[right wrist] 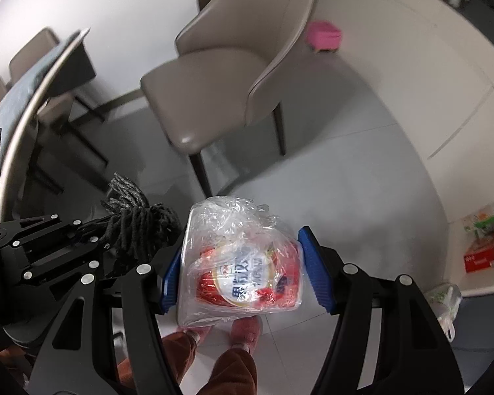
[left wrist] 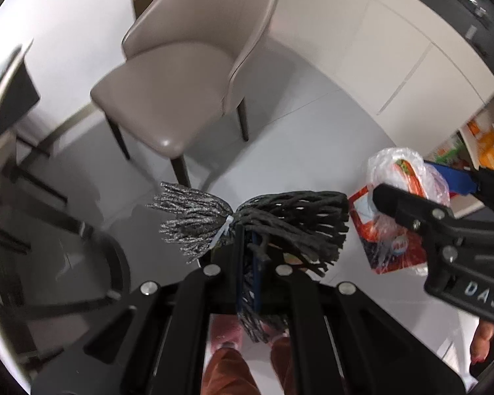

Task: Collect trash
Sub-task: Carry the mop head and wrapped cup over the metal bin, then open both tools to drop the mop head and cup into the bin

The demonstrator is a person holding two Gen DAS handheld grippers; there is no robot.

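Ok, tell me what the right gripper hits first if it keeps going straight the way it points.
Probably the tiled floor beside the beige chair. The right gripper, shut on the plastic-wrapped package, points downward; depth is unclear.

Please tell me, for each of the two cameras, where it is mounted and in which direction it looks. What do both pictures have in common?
Left wrist: sits on the left gripper, looking down along its fingers at the black tassel bundle, the floor and the beige chair; the person's legs and the right gripper show.
Right wrist: sits on the right gripper, looking down at the bagged red package; the person's slippers and the left gripper show.
Shared: chair, tassel bundle, package, both grippers.
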